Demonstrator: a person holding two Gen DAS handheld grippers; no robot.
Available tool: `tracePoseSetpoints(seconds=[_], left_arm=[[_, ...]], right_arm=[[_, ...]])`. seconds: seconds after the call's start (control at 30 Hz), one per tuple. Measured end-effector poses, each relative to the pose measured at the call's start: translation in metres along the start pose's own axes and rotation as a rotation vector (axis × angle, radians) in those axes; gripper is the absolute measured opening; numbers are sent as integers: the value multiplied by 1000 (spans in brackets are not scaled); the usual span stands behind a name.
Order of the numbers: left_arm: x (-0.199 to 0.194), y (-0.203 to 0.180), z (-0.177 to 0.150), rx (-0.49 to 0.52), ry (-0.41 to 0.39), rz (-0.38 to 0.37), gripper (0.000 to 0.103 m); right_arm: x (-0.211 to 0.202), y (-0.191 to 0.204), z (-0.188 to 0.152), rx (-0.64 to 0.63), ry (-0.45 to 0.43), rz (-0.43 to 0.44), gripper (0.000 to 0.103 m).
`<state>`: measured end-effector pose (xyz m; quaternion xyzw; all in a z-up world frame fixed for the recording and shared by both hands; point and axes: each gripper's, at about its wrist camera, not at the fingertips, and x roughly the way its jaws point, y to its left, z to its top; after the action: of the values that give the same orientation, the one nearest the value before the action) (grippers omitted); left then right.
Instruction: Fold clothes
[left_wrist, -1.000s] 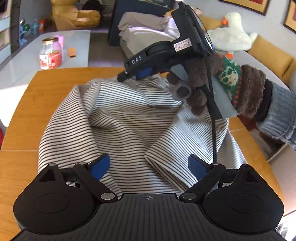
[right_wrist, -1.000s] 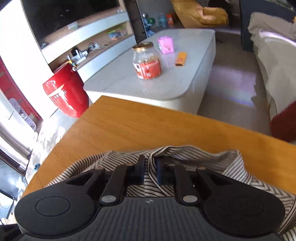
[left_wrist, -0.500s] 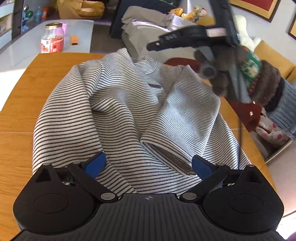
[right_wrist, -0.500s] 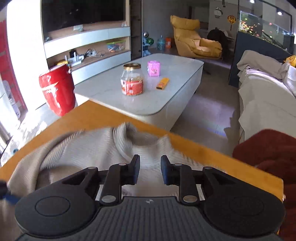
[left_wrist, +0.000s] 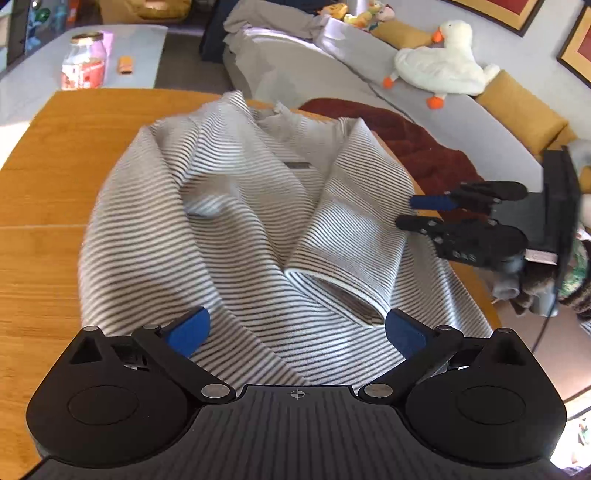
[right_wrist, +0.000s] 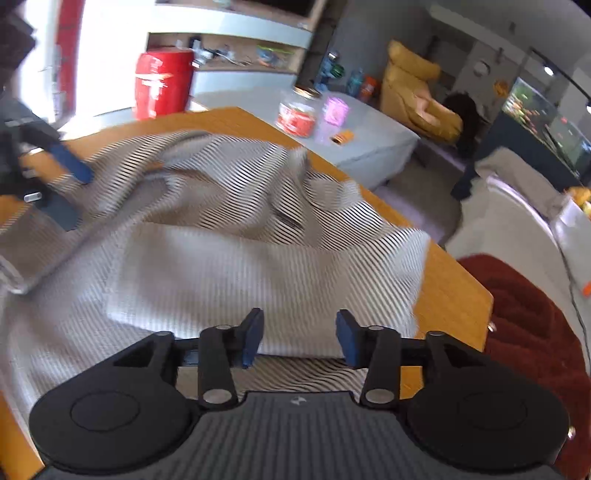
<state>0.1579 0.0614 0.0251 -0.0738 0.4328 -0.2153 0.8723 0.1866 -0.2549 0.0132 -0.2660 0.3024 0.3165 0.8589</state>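
A grey-and-white striped sweater (left_wrist: 251, 206) lies rumpled on the wooden table (left_wrist: 40, 192), collar at the far end, one sleeve folded across its body with the cuff (left_wrist: 340, 295) near me. My left gripper (left_wrist: 295, 330) is open and empty, low over the near hem. My right gripper (right_wrist: 299, 338) is open and empty over the sweater's (right_wrist: 229, 258) right side; it shows in the left wrist view (left_wrist: 417, 212) at the garment's right edge. The left gripper's fingers (right_wrist: 70, 166) show at the far left of the right wrist view.
A dark red blanket (left_wrist: 417, 147) lies off the table's far right edge, next to a grey sofa with a plush goose (left_wrist: 439, 66). A low white table holds a jar (left_wrist: 83, 61). A red bin (right_wrist: 162, 85) stands by the shelving.
My right gripper let go of the collar, opened, and swung from the far end round to the sweater's right side. The collar dropped flat. My left gripper stayed open near the hem.
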Motion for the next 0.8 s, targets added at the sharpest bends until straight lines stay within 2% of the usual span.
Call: tracePoseSetpoints(seconds=[0.03,0.07,0.17,0.23,0.27,0.3,0.37,0.4,0.5,0.6,0.7,0.8], left_arm=[[-6,4,3,5,-24,53,103],[-12,7,6,10,-49,106,103],[-25,19,17,6,-118,279,103],[-30,25,24,-30,-148,347,103],[-32,27,25,-55,-160,344,103],[-35,29,26,-81,-171,325,103],[-39,28,25,-99,-185,284,103],[-39,26,24,-94,-187,274,103],[-39,21,19,-61,-177,271,103],[-34,25,15,-59,-156,273,103],[-29,34,13,-88,-137,259,103],[-23,37,11,-100,-133,244,103]], right_arm=[[-11,12,4,-34,-32,29,65],[-17,26,9,-51,-56,58,66],[-11,62,14,-90,-60,105,66],[8,82,14,-131,-49,77,66],[16,89,14,-147,-44,64,61],[19,88,15,-137,-46,56,51],[25,84,18,-118,-49,39,7],[26,79,21,-101,-53,25,6],[6,18,42,60,-112,-106,4],[-33,-73,59,285,-206,-313,4],[-79,-156,67,509,-322,-466,4],[-106,-190,79,587,-410,-508,4]])
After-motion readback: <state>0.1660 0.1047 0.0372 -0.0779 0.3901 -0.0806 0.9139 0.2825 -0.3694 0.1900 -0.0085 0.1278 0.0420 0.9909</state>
